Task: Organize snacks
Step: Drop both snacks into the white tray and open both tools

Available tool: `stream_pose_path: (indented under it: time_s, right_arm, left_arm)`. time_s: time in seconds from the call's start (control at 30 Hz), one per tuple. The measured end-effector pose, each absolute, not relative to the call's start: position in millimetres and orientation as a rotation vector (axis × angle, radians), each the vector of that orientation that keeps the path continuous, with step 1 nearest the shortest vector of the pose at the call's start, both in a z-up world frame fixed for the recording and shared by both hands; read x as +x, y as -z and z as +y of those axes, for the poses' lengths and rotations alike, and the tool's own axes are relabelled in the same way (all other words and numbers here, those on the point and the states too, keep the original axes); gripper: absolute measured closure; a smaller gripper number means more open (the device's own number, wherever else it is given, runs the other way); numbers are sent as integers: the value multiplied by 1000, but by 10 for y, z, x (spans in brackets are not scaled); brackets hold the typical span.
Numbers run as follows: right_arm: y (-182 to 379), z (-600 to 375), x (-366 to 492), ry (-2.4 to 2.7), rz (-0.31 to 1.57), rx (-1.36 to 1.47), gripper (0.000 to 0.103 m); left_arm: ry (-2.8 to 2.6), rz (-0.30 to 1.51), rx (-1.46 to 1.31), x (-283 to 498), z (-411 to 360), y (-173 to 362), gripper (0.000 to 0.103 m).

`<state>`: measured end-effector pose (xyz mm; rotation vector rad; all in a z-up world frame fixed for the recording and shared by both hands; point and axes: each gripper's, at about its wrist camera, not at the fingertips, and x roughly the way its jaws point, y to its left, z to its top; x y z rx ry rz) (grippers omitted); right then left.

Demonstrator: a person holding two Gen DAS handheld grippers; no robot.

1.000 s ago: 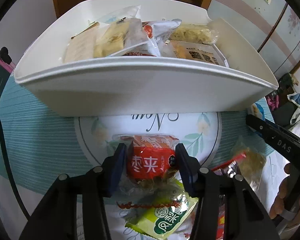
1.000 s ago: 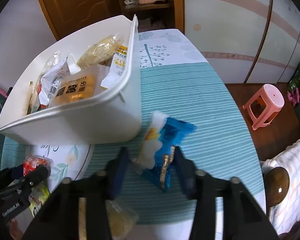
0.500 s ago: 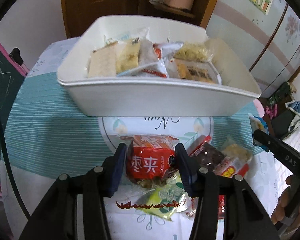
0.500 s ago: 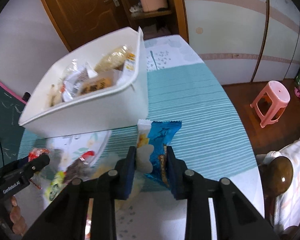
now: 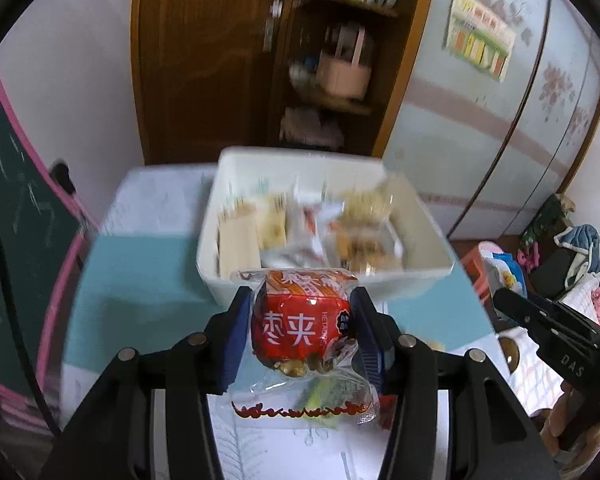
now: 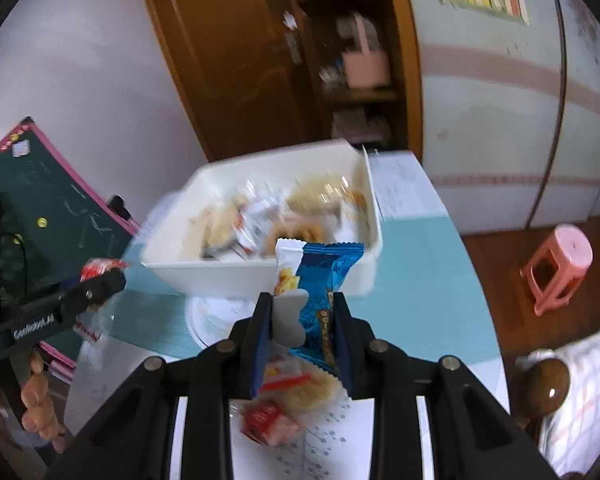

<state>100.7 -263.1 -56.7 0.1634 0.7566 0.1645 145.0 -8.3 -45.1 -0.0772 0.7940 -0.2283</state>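
Observation:
My left gripper point(image 5: 300, 312) is shut on a red snack packet point(image 5: 302, 326) with white characters and holds it high above the table, short of the white bin point(image 5: 404, 280). The bin holds several wrapped snacks. My right gripper point(image 6: 302, 312) is shut on a blue and white snack packet point(image 6: 320, 280), also raised, in front of the white bin point(image 6: 220, 276). The left gripper with its red packet shows at the left of the right wrist view point(image 6: 100, 280). The right gripper with its blue packet shows at the right of the left wrist view point(image 5: 508, 304).
Loose snack packets point(image 6: 292, 392) lie on the table below my right gripper, and more point(image 5: 324, 400) below the left. A teal striped tablecloth point(image 6: 420, 280) covers the table. A pink stool point(image 6: 560, 268) stands on the floor to the right. A chalkboard point(image 6: 40, 208) leans at the left.
Both grippers have risen well above the table with their packets, so the bin now looks smaller and lower. Both views are blurred by motion.

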Motion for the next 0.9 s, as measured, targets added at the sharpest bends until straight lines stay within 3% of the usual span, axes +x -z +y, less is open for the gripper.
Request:
stream_pose_path:
  time_s: [0.5, 0.7, 0.9]
  right_arm:
    - [-812, -2300, 1311, -219, 450, 62, 74]
    - [-847, -2320, 1624, -201, 448, 85, 74]
    - [-596, -2368, 2041, -162, 524, 113, 74]
  left_arm:
    - [248, 551, 9, 1798, -64, -746, 55]
    - [252, 539, 25, 2096, -178, -792, 55]
    - [239, 597, 38, 2518, -298, -491, 54]
